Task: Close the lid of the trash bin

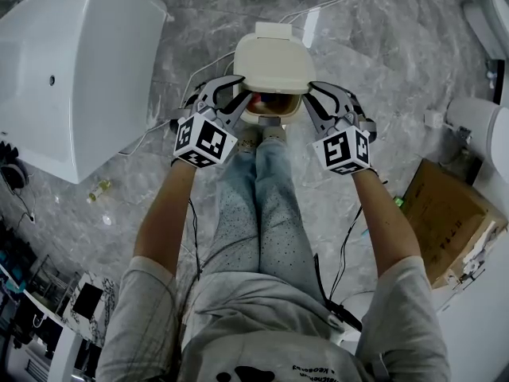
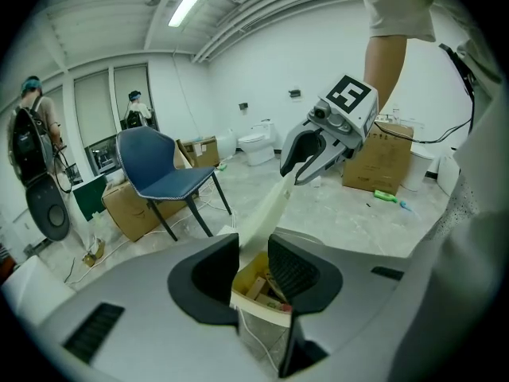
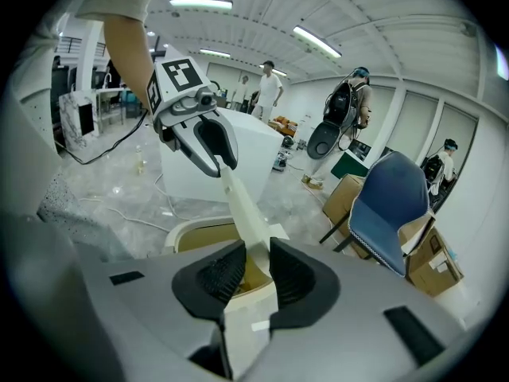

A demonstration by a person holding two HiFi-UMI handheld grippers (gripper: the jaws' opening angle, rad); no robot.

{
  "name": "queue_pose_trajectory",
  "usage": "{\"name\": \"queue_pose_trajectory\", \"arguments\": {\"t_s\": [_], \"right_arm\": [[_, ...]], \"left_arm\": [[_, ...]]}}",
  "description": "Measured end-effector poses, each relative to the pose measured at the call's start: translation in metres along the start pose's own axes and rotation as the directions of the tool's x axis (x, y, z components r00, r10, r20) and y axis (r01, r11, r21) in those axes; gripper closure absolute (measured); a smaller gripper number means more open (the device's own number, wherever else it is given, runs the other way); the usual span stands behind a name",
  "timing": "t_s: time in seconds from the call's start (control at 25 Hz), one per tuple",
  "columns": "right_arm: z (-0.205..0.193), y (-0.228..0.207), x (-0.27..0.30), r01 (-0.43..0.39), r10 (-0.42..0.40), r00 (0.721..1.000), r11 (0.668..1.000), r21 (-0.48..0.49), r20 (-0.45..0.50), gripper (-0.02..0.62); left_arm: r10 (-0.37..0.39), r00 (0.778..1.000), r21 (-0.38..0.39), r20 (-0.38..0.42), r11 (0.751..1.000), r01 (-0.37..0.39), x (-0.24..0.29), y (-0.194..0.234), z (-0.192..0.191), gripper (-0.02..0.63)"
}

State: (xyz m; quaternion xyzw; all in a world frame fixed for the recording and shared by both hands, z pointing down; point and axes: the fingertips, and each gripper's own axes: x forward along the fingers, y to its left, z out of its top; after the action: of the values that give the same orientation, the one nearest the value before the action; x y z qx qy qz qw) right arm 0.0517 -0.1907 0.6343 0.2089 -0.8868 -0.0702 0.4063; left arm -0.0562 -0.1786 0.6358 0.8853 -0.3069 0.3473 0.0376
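the cream plastic trash bin (image 1: 271,120) stands on the grey marbled floor (image 1: 382,46), just ahead of the person's feet. its cream hinged lid (image 1: 274,60) is part-raised, tilted up over the mouth, with the hinge on the far side from the person. rubbish shows inside under the free edge.

the lid's free front edge runs side to side, from one gripper to the other. the left gripper (image 1: 237,92) is at its left end and the right gripper (image 1: 314,95) at its right end, so neither hand is nearer. in the left gripper view the left gripper's (image 2: 253,265) jaws stand apart, with the edge of the lid (image 2: 266,209) reaching their tips and leading away to the right gripper (image 2: 306,161). in the right gripper view the right gripper's (image 3: 256,273) jaws are also parted, and the lid's edge (image 3: 242,205) passes into the gap without seeming to be pinched.

the bin's rim lies below and toward the person from that edge, so closing looks like a matter of the edge coming down level at both ends.
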Motion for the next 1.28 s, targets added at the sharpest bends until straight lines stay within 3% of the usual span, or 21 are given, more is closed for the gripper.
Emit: {"name": "queue_pose_trajectory", "arguments": {"t_s": [0.44, 1.28], "right_arm": [[-0.020, 0.030, 0.005, -0.005, 0.002, 0.999, 0.997, -0.071, -0.049, 0.483], [-0.049, 0.066, 0.018, -0.052, 0.034, 0.993, 0.986, -0.157, -0.113, 0.471]], "left_arm": [[-0.028, 0.997, 0.086, -0.071, 0.996, 0.034, 0.005, -0.026, -0.025, 0.479], [-0.051, 0.988, 0.168, -0.145, 0.983, 0.075, 0.016, -0.057, -0.061, 0.474]]}}
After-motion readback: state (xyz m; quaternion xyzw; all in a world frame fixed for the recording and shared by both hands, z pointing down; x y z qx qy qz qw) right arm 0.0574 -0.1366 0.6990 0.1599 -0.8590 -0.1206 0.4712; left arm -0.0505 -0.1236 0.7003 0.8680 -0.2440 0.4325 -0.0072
